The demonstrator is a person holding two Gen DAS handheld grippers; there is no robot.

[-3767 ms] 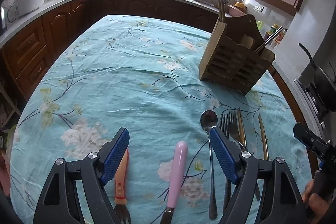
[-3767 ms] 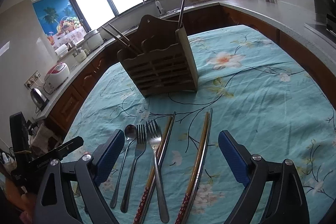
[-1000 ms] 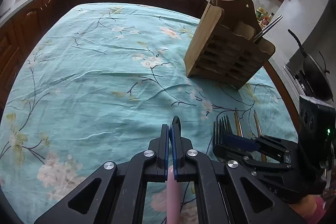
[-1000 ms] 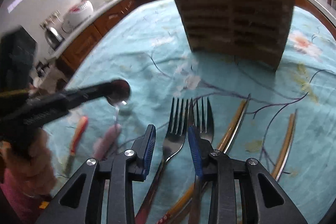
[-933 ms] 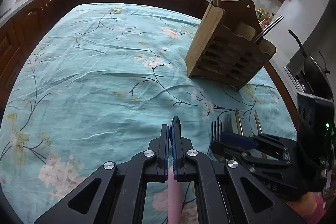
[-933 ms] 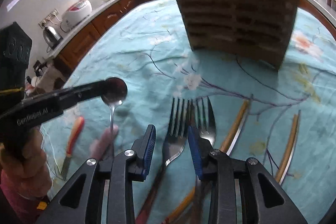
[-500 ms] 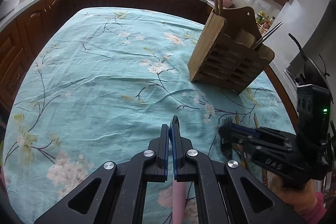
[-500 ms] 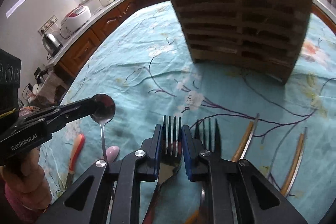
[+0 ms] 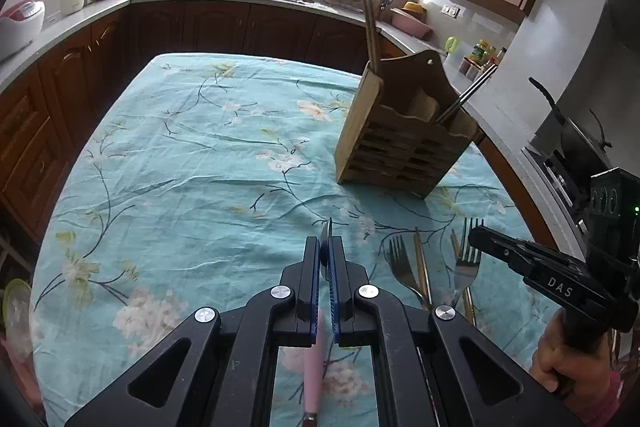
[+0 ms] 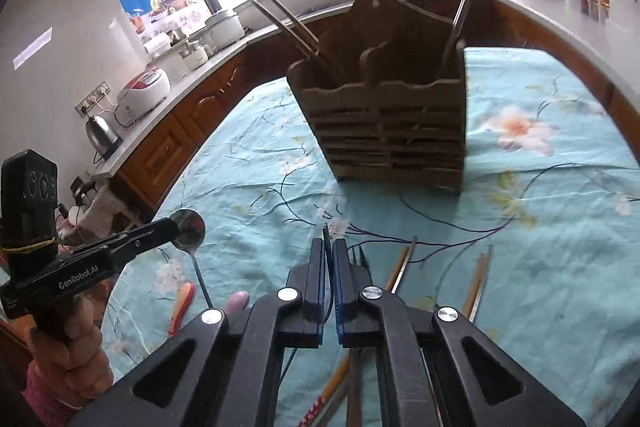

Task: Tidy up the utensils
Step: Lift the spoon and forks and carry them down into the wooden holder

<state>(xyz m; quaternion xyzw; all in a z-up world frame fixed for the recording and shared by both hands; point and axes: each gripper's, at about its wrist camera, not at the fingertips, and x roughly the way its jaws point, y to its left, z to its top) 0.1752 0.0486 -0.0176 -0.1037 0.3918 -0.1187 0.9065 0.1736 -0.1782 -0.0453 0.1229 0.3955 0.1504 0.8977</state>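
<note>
My left gripper [image 9: 325, 247] is shut on a metal spoon; its bowl edge [image 9: 329, 227] sticks up past the pads, and the bowl [image 10: 187, 225] shows in the right wrist view. My right gripper [image 10: 329, 251] is shut on a fork; its tines [image 10: 326, 231] show edge-on, and in the left wrist view the fork [image 9: 464, 267] hangs from that gripper [image 9: 476, 233] above the cloth. The wooden utensil holder [image 9: 400, 143] stands ahead on the teal cloth, also in the right wrist view [image 10: 384, 131], with chopsticks [image 10: 298, 27] in it.
On the cloth lie a second fork [image 9: 402, 267], chopsticks [image 10: 478, 283], a pink-handled utensil [image 9: 311, 371] and an orange-handled one [image 10: 181, 307]. The table's edge [image 9: 516, 187] runs along the right, with wooden cabinets [image 9: 224, 27] and counters around it.
Both grippers closed, the left on the spoon and the right on a fork, and lifted them off the cloth. In the last half second both rose and drew back a little.
</note>
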